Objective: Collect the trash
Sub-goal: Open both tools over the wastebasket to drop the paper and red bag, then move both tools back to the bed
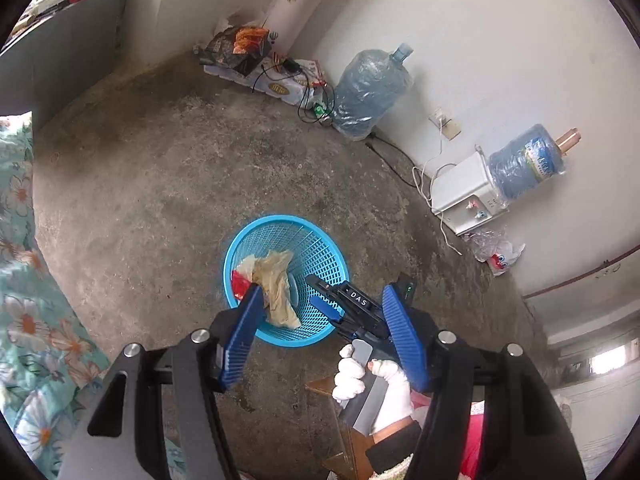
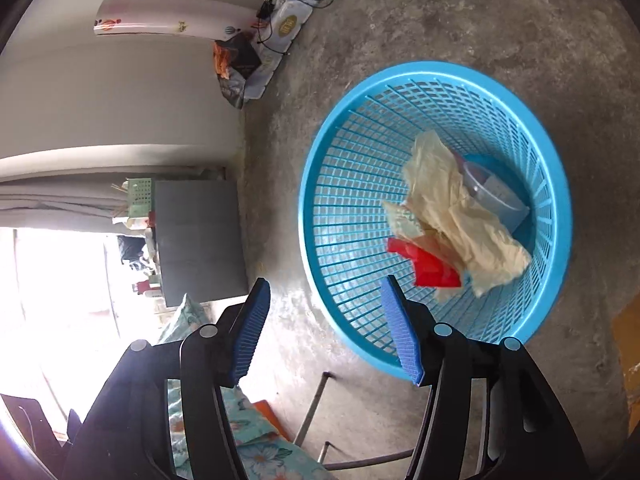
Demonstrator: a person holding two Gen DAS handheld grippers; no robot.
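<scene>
A round blue mesh basket (image 1: 280,218) (image 2: 440,68) stands on the concrete floor. Inside it lie a crumpled beige paper (image 1: 276,280) (image 2: 452,208), a red wrapper (image 1: 241,283) (image 2: 432,266) and a clear plastic cup (image 2: 492,196). My left gripper (image 1: 323,287) hangs over the basket's near side, open, with nothing pressed between its blue pads; the paper shows just past its left finger. My right gripper (image 2: 325,281) is open and empty at the basket's near left rim. In the left wrist view the right gripper (image 1: 313,289) reaches over the rim, held by a white-gloved hand (image 1: 360,376).
A plastic bag (image 1: 496,252) lies on the floor by a white water dispenser (image 1: 464,196) that carries a blue jug. Another wrapped jug (image 1: 368,88), cables and boxes (image 1: 276,80) line the wall. Flowered bedding (image 1: 24,280) borders the left. A grey cabinet (image 2: 200,240) stands further off.
</scene>
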